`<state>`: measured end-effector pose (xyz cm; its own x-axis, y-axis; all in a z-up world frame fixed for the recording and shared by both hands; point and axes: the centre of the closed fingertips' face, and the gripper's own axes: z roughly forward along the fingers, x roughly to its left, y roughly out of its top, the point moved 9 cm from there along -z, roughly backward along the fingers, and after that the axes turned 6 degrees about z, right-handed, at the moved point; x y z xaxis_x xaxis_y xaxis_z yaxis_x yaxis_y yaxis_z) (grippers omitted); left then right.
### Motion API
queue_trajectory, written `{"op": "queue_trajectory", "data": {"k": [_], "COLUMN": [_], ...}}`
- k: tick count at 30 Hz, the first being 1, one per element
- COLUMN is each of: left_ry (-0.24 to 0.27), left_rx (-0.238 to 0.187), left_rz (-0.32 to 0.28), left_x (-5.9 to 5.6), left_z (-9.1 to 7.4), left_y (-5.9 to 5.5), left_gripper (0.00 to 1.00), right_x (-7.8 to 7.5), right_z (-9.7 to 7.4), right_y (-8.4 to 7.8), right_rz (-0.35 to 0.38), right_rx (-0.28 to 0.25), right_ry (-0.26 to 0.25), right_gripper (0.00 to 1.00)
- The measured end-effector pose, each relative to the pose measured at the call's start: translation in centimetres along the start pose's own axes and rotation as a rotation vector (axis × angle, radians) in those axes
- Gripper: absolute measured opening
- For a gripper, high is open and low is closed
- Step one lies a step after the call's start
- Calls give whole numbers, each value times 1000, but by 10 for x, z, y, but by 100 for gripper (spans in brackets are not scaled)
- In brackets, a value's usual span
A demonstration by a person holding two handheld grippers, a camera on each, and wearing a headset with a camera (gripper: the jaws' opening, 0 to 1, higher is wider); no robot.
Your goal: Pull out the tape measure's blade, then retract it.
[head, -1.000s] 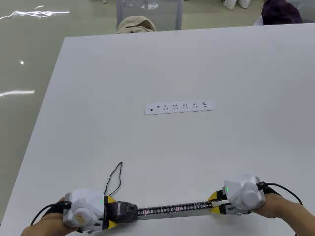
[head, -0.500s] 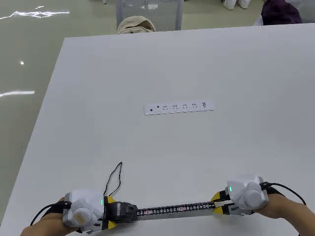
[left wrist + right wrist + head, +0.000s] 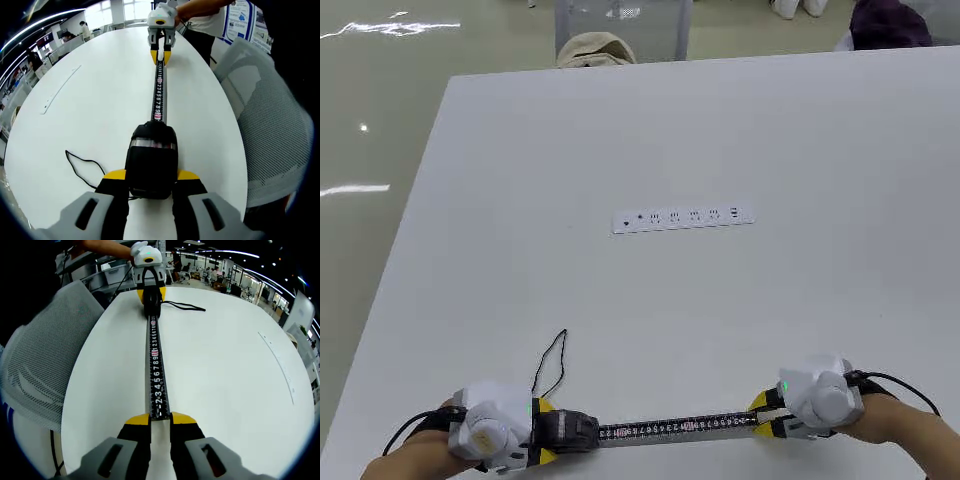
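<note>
Six o'clock edge of the table (image 3: 720,130): left gripper (image 3: 150,176) clamps the tape measure's case (image 3: 151,155) at seven o'clock, right gripper (image 3: 160,418) pinches the blade (image 3: 156,360) by its tip at five. The thin blade looks springy and slick; the rigid case seems the surest hold.

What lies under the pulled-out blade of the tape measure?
The blade runs over the bare white table, from the black case in the left gripper to its tip in the right gripper. The table strip beneath is covered; contact cannot be told.
</note>
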<state>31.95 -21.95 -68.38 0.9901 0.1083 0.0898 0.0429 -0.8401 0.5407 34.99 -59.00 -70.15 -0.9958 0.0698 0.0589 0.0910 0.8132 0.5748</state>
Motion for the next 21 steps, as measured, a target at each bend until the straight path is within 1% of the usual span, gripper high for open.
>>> {"op": "queue_trajectory", "data": {"k": [9,12,13,14,21], "left_ry": [-12,-14,-12,-10,-4], "left_rx": [11,12,12,13,15], "left_rz": [17,26,28,29,28], "left_x": [1,0,0,0,-1], "left_z": [2,3,3,3,3], "left_y": [2,3,4,4,4], "left_gripper": [29,30,30,30,30], "right_x": [3,4,4,3,4], "right_z": [3,7,5,4,4], "right_y": [0,-2,-1,-1,0], "right_rz": [-22,-33,-44,-37,-39], "right_rx": [30,50,51,62,70], "right_ry": [2,-4,-5,-5,-10], "right_gripper": [13,13,13,13,15]}}
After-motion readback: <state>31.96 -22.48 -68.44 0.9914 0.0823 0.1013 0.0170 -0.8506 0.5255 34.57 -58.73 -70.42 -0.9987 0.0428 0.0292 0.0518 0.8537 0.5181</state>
